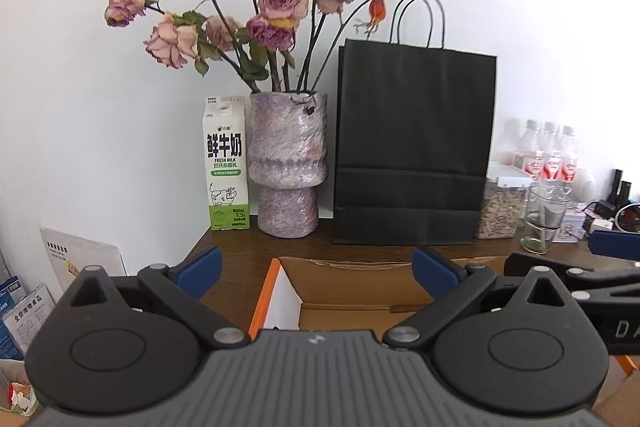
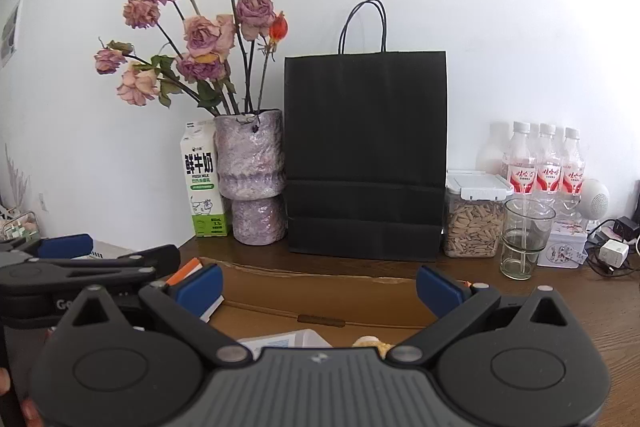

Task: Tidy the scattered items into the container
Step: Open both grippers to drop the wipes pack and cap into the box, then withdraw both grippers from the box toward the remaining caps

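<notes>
Below both grippers, at 6 o'clock, I see the cardboard box (image 1: 344, 291), open-topped with an orange-edged flap. Inside it, the right wrist view shows a white item (image 2: 280, 341) and a yellowish item (image 2: 370, 342), both mostly hidden by the gripper body.

My left gripper (image 1: 316, 269) is spread wide over the box, gripping nothing. My right gripper (image 2: 318, 285) is likewise spread and unloaded.

Beyond the box, on the dark wooden table (image 2: 580, 303):
- 12 o'clock: black paper bag (image 2: 366, 155), upright against the white wall (image 2: 500, 7).
- 11 o'clock: purple vase (image 2: 254, 179) of dried roses (image 2: 204, 35), milk carton (image 2: 204, 179) beside it.
- 2 o'clock: seed jar (image 2: 474, 223), empty glass (image 2: 524, 239), water bottles (image 2: 546, 167).
</notes>
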A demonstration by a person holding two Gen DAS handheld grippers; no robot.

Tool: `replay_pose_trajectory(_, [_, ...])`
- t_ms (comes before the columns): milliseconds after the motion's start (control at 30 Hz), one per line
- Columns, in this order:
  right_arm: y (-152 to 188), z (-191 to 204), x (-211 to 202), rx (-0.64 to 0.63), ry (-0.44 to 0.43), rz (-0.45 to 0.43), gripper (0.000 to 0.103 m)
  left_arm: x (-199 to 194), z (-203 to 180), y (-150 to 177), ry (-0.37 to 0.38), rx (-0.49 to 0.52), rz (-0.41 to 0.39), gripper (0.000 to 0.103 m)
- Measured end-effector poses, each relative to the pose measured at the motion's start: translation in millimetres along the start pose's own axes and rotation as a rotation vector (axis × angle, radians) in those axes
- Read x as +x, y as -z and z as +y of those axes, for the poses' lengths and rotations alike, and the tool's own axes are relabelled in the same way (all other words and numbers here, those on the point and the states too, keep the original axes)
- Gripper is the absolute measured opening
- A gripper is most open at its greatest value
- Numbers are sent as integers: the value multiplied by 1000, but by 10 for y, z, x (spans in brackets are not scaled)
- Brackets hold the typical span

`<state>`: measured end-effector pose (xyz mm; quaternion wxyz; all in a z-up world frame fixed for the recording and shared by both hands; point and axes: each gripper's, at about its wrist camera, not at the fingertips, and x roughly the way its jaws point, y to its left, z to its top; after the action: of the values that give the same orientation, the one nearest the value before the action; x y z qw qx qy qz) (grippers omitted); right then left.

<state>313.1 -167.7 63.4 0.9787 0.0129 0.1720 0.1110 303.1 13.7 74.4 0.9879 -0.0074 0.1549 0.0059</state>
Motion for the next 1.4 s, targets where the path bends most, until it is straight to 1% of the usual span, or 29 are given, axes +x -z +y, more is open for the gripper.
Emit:
replay_pose_trajectory(100, [20, 6, -143, -13, -4, -9, 103, -171, 10, 12, 4, -18, -23, 103])
replay_pose_trajectory(300, [91, 22, -492, -35, -11, -29, 103, -549, 20, 99, 20, -7, -46, 103])
replay_pose_trajectory(433, [198, 45, -764, -48, -18, -50, 103, -758, 67, 195, 11, -7, -30, 103])
replay_pose_trajectory(667, [451, 114, -1119, -83, -30, -22, 103, -1043, 159, 422, -12, -1, 11, 103])
replay_pose_trajectory(833, [726, 95, -1282, -79, -29, 35, 103, -1192, 196, 677, -17, -2, 55, 103])
replay_pose_trajectory(1033, [1096, -20, -1386, -47, -10, 131, 103, -1272, 289, 1002, -27, -10, 141, 103])
replay_pose_trajectory(1133, [1289, -63, -1405, -58, 19, 189, 103, -1283, 352, 1083, -47, 1, 174, 103])
replay_pose_trajectory(1233, [1445, -116, -1408, -49, 41, 245, 103, -1303, 409, 1136, -69, -9, 198, 103])
replay_pose_trajectory(1400, [1552, -173, -1384, -21, 55, 288, 103, -1340, 455, 1247, -78, -20, 233, 103])
